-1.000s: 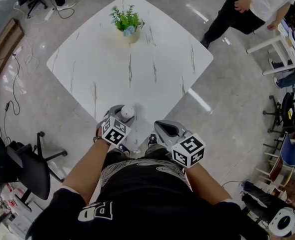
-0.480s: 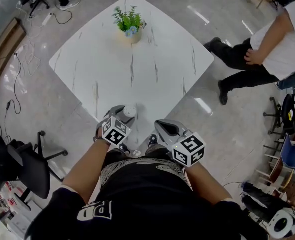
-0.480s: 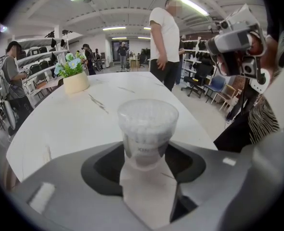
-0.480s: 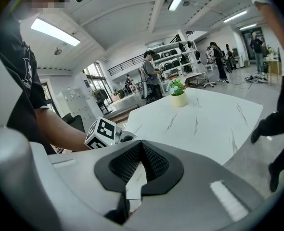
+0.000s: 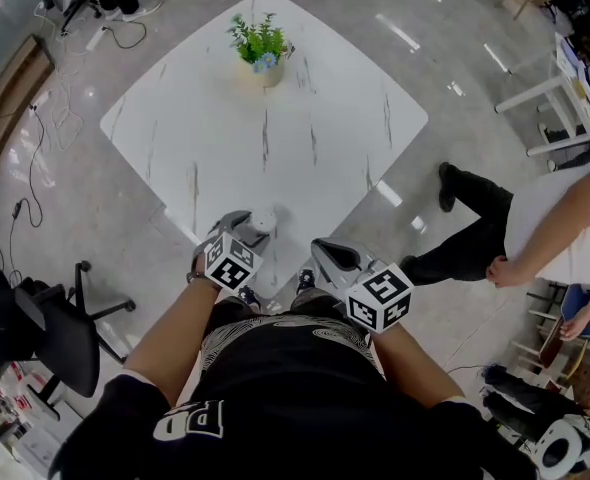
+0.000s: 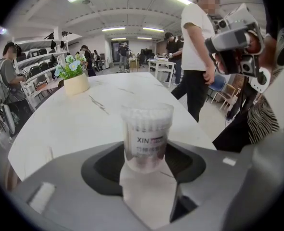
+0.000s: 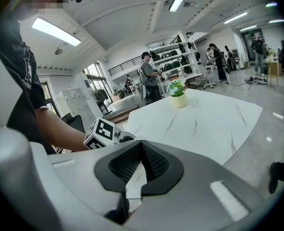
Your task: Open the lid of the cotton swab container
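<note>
The left tool (image 6: 145,166) pinches the lower part of the cotton swab container (image 6: 147,136); the container stands upright at the near corner of the white marbled worktop (image 5: 275,128), its lid (image 6: 147,110) on; the right tool (image 7: 140,153) is pressed together on nothing, off the worktop's edge, to the container's right; a potted plant (image 5: 258,48) sits near the far corner.

White marble-veined table (image 5: 305,98), potted plant (image 5: 259,48) toward far corner, cotton swab container (image 5: 262,222) upright at near corner
</note>
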{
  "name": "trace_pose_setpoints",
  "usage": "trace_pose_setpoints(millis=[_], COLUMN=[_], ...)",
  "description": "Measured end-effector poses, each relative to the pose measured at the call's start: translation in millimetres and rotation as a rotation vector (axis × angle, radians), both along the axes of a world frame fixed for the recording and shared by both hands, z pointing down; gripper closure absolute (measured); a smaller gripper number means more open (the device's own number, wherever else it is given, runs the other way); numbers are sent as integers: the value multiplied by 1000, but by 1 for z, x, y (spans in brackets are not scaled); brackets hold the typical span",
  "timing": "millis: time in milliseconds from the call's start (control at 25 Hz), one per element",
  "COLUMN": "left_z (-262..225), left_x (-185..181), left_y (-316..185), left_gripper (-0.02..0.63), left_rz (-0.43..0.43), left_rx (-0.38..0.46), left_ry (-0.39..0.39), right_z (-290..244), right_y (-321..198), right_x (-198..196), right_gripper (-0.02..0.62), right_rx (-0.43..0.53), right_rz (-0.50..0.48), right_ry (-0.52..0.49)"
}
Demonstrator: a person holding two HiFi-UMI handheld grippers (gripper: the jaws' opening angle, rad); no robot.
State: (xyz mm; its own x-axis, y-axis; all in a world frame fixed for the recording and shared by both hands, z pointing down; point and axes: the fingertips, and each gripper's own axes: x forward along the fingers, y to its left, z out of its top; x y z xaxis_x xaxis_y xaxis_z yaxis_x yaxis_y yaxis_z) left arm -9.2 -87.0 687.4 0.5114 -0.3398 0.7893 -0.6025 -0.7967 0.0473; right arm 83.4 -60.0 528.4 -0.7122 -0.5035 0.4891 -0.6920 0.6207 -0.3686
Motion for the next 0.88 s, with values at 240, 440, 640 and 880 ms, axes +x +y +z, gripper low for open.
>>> trace_pose_setpoints(millis=[240, 440, 640, 880], left_z=[-1, -3, -2, -14], left_x=[2, 1, -1, -3], left_y=[1, 1, 1, -3], left_gripper=[301, 301, 301, 296], left_rz=[4, -11, -17, -39], left_rx=[4, -2, 4, 30], left_ry=[2, 10, -3, 18], right_z=[0, -3, -5, -11], right_y=[2, 3, 3, 0], right_x=[1, 2, 3, 4], right_gripper=[601, 601, 601, 601], right_rx=[1, 10, 17, 34], right_rz=[-2, 2, 8, 18], right_ry=[5, 7, 9, 9])
